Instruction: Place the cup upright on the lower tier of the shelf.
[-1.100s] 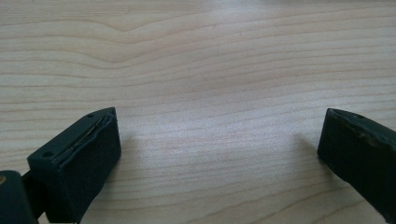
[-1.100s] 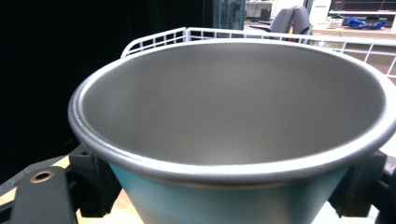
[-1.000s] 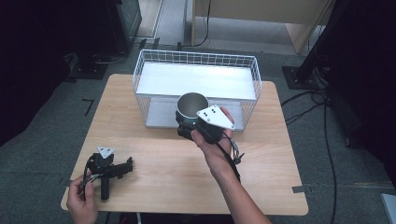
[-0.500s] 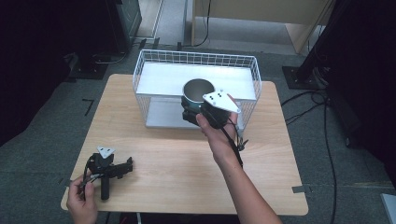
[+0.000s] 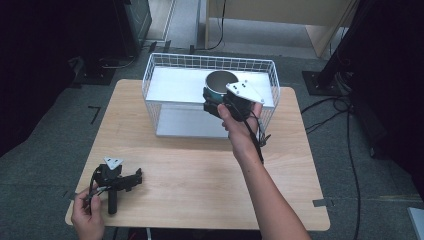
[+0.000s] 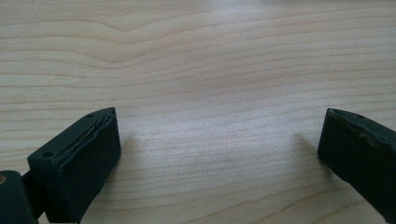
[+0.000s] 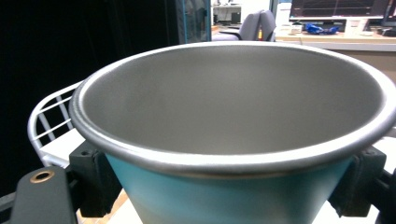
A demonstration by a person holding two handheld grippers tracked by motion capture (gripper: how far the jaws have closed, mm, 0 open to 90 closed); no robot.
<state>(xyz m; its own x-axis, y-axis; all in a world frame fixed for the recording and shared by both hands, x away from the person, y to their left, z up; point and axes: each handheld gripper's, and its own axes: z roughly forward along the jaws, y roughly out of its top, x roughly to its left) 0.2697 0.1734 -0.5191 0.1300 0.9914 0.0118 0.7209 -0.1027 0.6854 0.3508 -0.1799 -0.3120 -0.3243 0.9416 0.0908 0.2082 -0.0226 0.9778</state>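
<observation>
Moved: right tool [image 5: 222, 101] carried the teal metal cup with grey inside [image 5: 218, 83] up over the white wire basket [image 5: 165, 65] | jaws clamped on cup's sides | next: lower level, clear rim | left tool [image 5: 131, 181] wide, on wooden worktop [image 5: 200, 175]

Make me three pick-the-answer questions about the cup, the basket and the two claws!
1. Where is the cup?
A. over the basket
B. on the floor
C. beside the left claw

2. What colour is the cup's outside?
A. red
B. teal
C. yellow

3. How is the left claw?
A. shut on a spoon
B. shut on the cup
C. open and holding nothing

Answers: 1 A, the right claw holds it above the wire rim. 2 B, the right gripper view shows teal below the metal lip. 3 C, bare table lies between its parted jaws.
</observation>
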